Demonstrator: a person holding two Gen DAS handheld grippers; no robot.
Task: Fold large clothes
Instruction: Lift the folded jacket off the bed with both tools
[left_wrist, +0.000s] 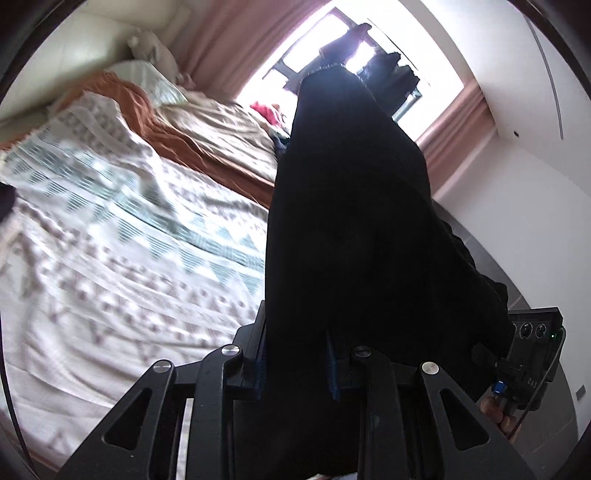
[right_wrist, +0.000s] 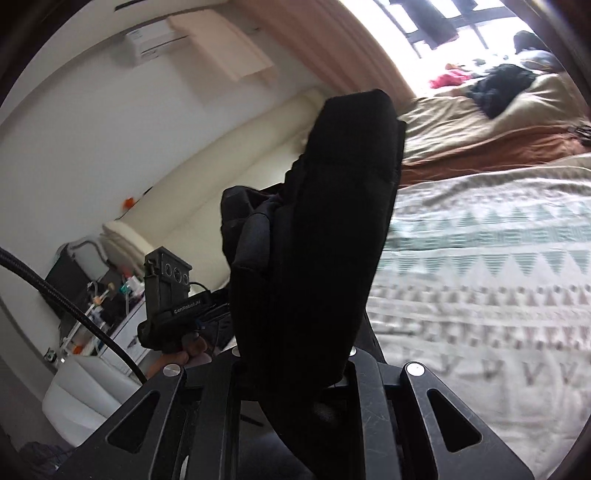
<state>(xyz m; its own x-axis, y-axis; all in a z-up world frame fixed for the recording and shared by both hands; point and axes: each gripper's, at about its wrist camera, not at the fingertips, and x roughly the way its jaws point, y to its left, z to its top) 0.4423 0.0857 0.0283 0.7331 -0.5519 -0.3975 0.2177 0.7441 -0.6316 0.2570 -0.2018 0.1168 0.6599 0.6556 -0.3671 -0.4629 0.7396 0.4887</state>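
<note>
A black garment (left_wrist: 351, 206) rises from between the jaws of my left gripper (left_wrist: 295, 354), which is shut on it, and covers the fingers almost wholly. In the right wrist view the same black garment (right_wrist: 325, 221) is bunched thick in my right gripper (right_wrist: 295, 354), also shut on it, its fingertips hidden by cloth. Both grippers hold the cloth in the air above the bed with the patterned white and teal cover (left_wrist: 110, 240). The other gripper's body (left_wrist: 532, 343) shows at the right of the left wrist view, and another gripper body (right_wrist: 168, 291) at the left of the right wrist view.
An orange-brown blanket (left_wrist: 173, 129) and a beige quilt (right_wrist: 461, 114) lie further up the bed, with a black clothes pile (right_wrist: 502, 85) and a red item (left_wrist: 264, 110) near the window. A cream headboard (right_wrist: 221, 155) and a cluttered side table (right_wrist: 107, 295) stand at the left.
</note>
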